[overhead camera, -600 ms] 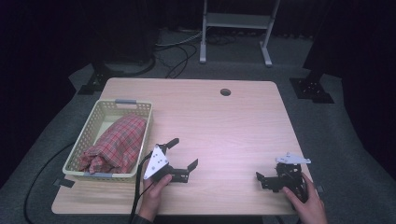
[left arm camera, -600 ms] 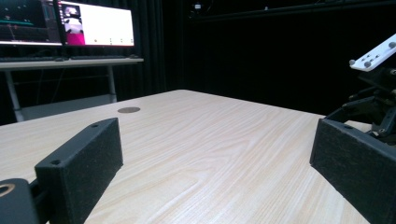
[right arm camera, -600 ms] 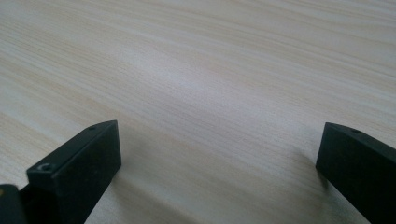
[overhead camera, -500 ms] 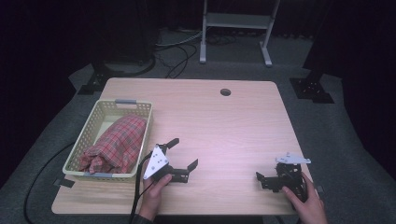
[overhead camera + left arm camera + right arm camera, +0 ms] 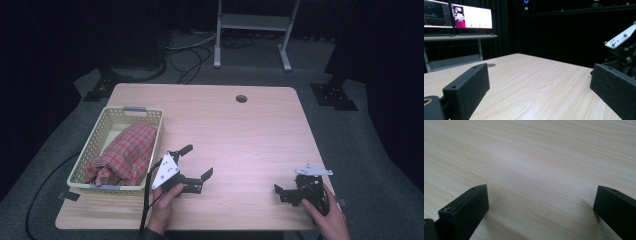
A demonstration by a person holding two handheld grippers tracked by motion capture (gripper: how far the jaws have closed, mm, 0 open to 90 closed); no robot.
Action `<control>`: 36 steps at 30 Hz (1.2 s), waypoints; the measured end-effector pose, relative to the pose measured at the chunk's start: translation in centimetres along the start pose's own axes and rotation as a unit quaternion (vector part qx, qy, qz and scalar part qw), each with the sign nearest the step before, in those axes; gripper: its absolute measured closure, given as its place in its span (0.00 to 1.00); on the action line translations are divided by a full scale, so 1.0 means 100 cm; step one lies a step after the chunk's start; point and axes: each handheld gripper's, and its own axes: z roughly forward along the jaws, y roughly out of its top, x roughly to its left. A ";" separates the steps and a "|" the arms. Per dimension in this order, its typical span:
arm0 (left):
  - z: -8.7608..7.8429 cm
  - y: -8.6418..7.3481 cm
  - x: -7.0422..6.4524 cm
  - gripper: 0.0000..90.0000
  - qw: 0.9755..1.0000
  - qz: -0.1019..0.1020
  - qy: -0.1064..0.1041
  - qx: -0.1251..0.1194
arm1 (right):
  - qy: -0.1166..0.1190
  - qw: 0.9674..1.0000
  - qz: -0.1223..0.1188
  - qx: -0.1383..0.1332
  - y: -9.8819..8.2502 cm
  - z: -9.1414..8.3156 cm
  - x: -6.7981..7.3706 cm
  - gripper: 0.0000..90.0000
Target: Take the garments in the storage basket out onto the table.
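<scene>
1. At the far left, the basket (image 5: pixel 95 145) sits on the table (image 5: pixel 250 130) near its left edge, with the plaid cloth (image 5: pixel 122 157) bundled inside it. The cloth's underside and far folds are buried in the basket, so I cannot tell how it is folded.
2. Just right of the basket, the left gripper (image 5: pixel 197 162) rests low over the wood, its jaws spread wide with nothing between them. The cloth lies close beside it but apart from it.
3. The left hand (image 5: pixel 165 205) is cut off at the bottom edge, and the white plate covers part of the gripper body.
4. In the left gripper view, its two black pads (image 5: pixel 469 87) frame bare wood. The right gripper (image 5: pixel 624 50) shows dimly at that view's right edge, partly cut off.
5. Far to the right, the right gripper (image 5: pixel 280 192) sits near the table's front corner, well apart from the cloth. From above, the right hand (image 5: pixel 325 212) and the dark body hide the jaws. In the right gripper view, the pads (image 5: pixel 466 210) stand wide apart over bare wood, empty.
6. Against the earlier high views, nothing has shifted: both grippers, basket and cloth lie where they were.
</scene>
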 end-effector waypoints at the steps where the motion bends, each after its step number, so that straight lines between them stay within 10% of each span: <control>1: 0.000 0.002 0.000 0.02 1.000 -0.001 -0.001 0.000 | 0.000 1.000 0.000 0.000 0.000 0.000 0.000 0.00; 36: 0.003 0.042 -0.002 0.02 1.000 -0.003 -0.013 0.006 | 0.000 1.000 0.000 0.000 0.000 0.000 0.000 0.00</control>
